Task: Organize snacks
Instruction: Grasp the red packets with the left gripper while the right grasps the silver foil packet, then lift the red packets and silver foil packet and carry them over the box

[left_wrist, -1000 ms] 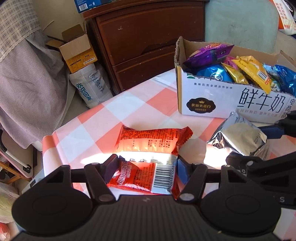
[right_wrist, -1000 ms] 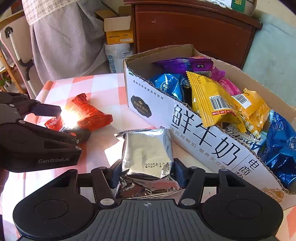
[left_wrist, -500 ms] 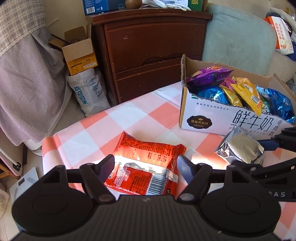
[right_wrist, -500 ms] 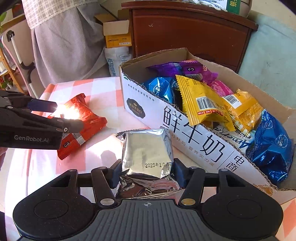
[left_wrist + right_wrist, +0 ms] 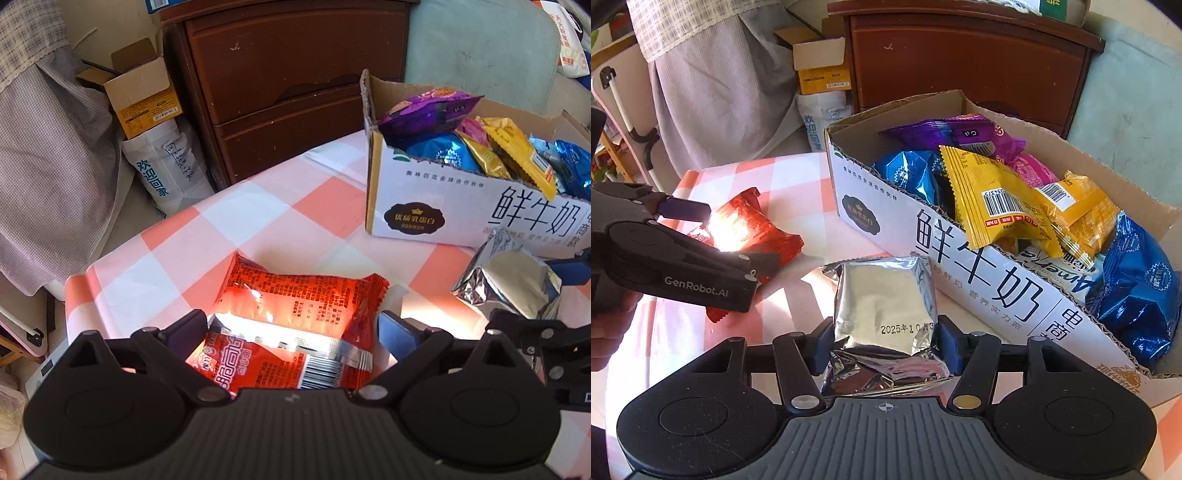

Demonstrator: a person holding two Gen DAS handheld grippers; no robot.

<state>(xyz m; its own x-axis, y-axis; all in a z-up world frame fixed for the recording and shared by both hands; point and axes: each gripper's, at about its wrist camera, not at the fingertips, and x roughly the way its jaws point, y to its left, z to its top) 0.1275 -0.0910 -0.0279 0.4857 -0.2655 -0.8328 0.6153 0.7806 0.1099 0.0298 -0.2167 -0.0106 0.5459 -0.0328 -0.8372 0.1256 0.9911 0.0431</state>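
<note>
A red snack packet (image 5: 295, 317) lies on the pink-and-white checked tablecloth (image 5: 258, 206). My left gripper (image 5: 291, 328) is open, its fingers either side of the packet's near end; it also shows in the right wrist view (image 5: 738, 240). My right gripper (image 5: 882, 339) is shut on a silver foil packet (image 5: 886, 299), held in front of the cardboard box (image 5: 997, 291). The foil packet also shows in the left wrist view (image 5: 506, 280). The box (image 5: 443, 214) holds several purple, blue and yellow snack packets.
A dark wooden cabinet (image 5: 288, 85) stands behind the table. A small open carton (image 5: 144, 96) and a white bag (image 5: 166, 173) sit on the floor to its left. Grey cloth (image 5: 44, 177) hangs at the left. The table's left edge is close to the red packet.
My left gripper opened from its grip on the red packet, pulled back, then came close again with fingers spread around it. My right gripper lifted the foil packet nearer the box.
</note>
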